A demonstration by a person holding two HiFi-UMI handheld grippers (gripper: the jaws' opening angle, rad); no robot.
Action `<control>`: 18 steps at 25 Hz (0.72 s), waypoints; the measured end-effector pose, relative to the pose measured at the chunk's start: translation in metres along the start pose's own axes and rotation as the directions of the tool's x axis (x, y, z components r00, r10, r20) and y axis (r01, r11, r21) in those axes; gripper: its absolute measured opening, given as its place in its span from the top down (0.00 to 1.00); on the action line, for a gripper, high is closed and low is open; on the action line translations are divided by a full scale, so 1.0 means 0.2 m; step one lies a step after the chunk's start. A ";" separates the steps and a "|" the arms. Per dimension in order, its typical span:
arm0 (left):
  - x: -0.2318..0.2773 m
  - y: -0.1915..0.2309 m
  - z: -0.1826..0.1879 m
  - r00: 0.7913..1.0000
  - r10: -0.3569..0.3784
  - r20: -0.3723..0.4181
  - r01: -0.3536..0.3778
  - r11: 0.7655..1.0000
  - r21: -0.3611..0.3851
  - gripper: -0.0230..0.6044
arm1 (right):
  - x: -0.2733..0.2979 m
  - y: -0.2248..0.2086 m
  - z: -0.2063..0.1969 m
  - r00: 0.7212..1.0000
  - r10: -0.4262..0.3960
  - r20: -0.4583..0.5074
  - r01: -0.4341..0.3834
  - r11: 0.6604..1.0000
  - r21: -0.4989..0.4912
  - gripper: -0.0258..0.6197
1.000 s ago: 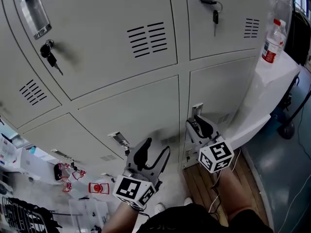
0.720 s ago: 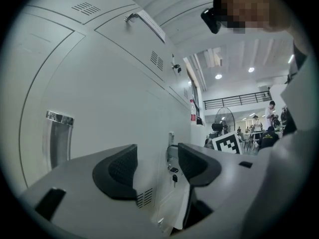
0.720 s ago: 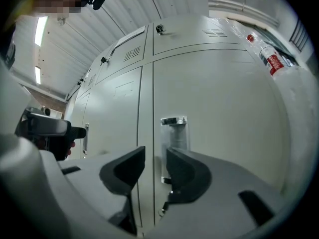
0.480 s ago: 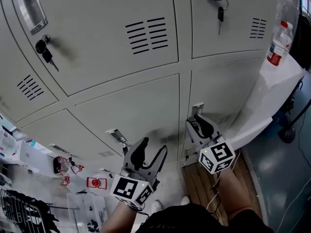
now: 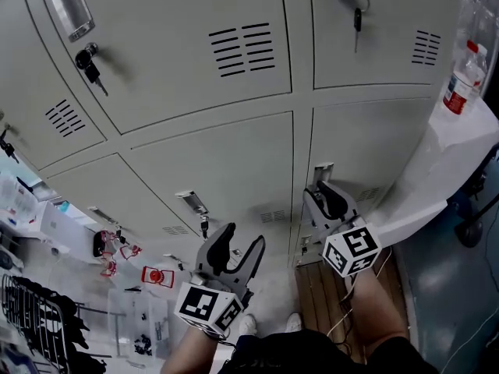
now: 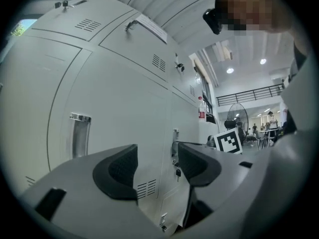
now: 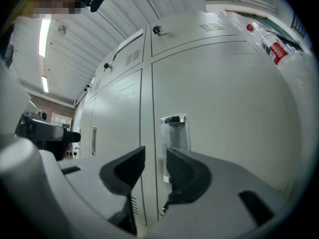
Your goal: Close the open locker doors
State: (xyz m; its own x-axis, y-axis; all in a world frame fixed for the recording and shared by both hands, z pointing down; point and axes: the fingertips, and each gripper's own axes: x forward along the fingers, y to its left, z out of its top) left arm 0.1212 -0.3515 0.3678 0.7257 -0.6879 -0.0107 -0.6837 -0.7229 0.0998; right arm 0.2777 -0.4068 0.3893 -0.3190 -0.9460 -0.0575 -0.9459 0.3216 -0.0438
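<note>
Bank of grey steel lockers (image 5: 168, 92) seen from steeply above, with doors in stacked tiers. The left gripper (image 5: 240, 240) hangs in front of the lower middle door (image 5: 226, 170), jaws apart with nothing between them. The right gripper (image 5: 321, 199) sits just beside the recessed handle (image 5: 321, 170) of the lower right door (image 5: 366, 142), jaws also apart, by a narrower gap, and empty — its own view shows only the door seam and the handle beyond them. Every door in view lies flush or nearly so; whether any is ajar cannot be told. Handling, as a judgement: these look like thin painted sheet-steel panels, light and stiff, swinging freely on their hinges. The smooth face would give the jaws little friction, so a flat push near the handle on the latch side should suit better than a pinch — keeping clear of the keys (image 5: 92, 62) hanging higher up.
</note>
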 end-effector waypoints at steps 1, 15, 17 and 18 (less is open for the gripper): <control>-0.02 0.00 -0.01 1.000 0.020 -0.002 -0.020 1.000 -0.007 0.56 | 0.00 0.00 0.00 1.000 0.009 0.002 -0.009 1.000 0.005 0.77; -0.43 0.19 -0.19 0.980 0.193 -0.048 -0.196 0.977 -0.079 0.56 | -0.01 0.27 -0.10 0.996 0.084 0.007 -0.084 0.995 0.058 0.77; -0.54 0.23 -0.19 0.978 0.202 -0.046 -0.205 0.975 -0.089 0.56 | -0.01 0.40 -0.11 0.995 0.096 0.000 -0.096 0.994 0.051 0.77; -0.61 0.26 -0.19 0.978 0.206 -0.043 -0.210 0.973 -0.093 0.57 | -0.01 0.47 -0.11 0.995 0.102 -0.003 -0.101 0.994 0.047 0.77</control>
State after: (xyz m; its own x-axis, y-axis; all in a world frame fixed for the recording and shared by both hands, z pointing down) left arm 0.0003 -0.3024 0.4124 0.5715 -0.8189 0.0527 -0.8106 -0.5533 0.1917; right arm 0.1879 -0.3757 0.4078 -0.4137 -0.9085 -0.0588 -0.9048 0.4174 -0.0847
